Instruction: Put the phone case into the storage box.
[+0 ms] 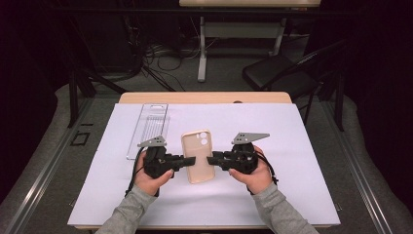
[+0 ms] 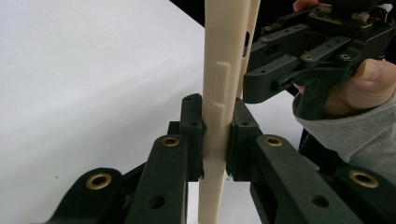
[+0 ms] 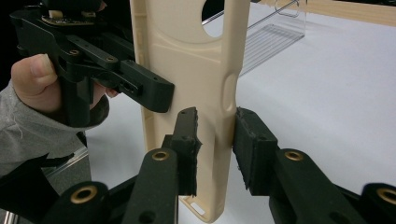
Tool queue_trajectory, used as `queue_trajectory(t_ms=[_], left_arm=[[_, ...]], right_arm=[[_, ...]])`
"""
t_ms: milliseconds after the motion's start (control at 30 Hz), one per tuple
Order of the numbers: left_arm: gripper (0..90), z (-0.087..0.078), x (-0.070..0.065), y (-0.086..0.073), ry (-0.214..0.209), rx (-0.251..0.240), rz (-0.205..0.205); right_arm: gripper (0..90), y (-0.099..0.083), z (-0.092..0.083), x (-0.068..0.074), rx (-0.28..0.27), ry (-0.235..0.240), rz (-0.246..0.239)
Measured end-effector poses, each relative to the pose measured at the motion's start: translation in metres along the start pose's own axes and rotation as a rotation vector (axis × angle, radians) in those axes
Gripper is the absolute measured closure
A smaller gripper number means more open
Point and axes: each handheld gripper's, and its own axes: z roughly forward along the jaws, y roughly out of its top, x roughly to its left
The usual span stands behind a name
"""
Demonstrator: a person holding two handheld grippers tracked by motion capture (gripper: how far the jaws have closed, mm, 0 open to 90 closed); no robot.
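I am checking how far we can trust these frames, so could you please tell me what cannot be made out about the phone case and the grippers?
- Phone case: its top end is cut off by the upper edge in both gripper views.
- Right gripper: whether its pads press the case's edge; the case wall hides the contact.
- Clear tray: any contents, too small in the high view.
- Left gripper: shut on the case's edge.

Your black two-jaw left gripper (image 1: 187, 159) is clamped tight, your black two-jaw right gripper (image 1: 210, 159) faces it, jaws slightly parted.
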Motion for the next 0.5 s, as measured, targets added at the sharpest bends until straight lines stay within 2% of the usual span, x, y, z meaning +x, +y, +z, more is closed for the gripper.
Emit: queue_trajectory(t_ms=[500], left_arm=[[80.0,0.0004,-0.0011,-0.0003,-0.013,-0.001,0.010]], right_arm=[[79.1,-0.0009,-0.0011,-0.0030,0.010,-0.001,0.026]])
